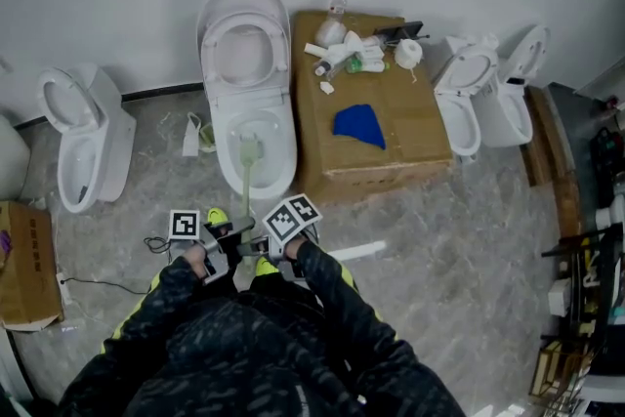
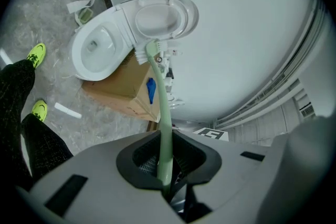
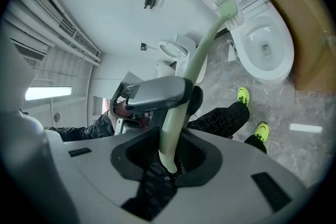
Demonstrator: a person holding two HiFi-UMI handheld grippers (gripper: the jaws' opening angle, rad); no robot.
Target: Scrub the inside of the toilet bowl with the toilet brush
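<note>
Standing over an open toilet, a person (image 1: 244, 347) held two grippers low and close together, both gripping one pale green toilet brush (image 1: 247, 186). Well off to the left of the left gripper (image 1: 232, 239) stood a second toilet (image 1: 83, 137), not part of the job. The left gripper's jaws were pressed onto the brush handle, which ran out between them in its own view. From there the handle reached straight ahead of both grippers to the toilet bowl (image 1: 278, 173), whose seat and lid were raised. The bristled head (image 1: 250, 151) lay over the bowl's opening in the head view, but whether it touched the porcelain could not be told. Just to the right, nearly touching the left gripper, the right gripper (image 1: 262, 247) pinched the handle's end, its jaws likewise closed on it. Ahead and to the right of the right gripper sat a cardboard box (image 1: 410, 137) against the toilet, with a blue cloth (image 1: 359, 125) on top. The step in hand looked like bringing the brush head into the bowl to begin scrubbing. The next move would call for lowering the head against the inner wall and sweeping it round, with both grips kept firm so the long, slightly bowed handle did not twist or slip.
</note>
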